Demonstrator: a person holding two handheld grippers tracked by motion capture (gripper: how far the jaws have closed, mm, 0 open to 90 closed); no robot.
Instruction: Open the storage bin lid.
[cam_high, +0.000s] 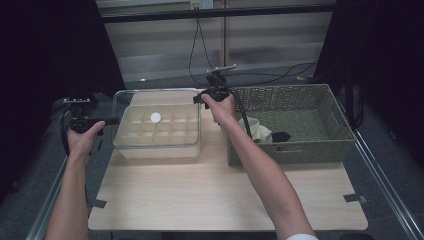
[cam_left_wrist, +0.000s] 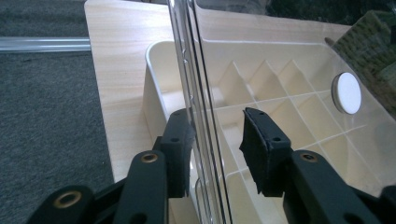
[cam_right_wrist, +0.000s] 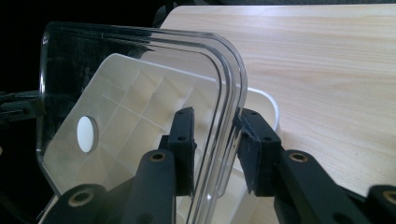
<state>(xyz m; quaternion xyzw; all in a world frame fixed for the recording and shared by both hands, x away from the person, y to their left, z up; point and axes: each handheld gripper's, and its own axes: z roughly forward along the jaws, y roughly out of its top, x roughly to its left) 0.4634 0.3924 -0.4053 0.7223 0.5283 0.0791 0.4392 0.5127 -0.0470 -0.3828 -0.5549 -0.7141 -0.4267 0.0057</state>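
A clear plastic lid hovers over a cream box divided into several compartments. A white round disc shows through the lid. My left gripper is shut on the lid's left edge; in the left gripper view the jaws straddle the lid's rim, beside the box wall and the disc. My right gripper is shut on the far right corner; its jaws clamp the lid's curved corner, above the box rim.
A woven green basket stands right of the box, touching it, with a cream cloth and a black object inside. The wooden tabletop stretches bare toward me. Cables hang at the back.
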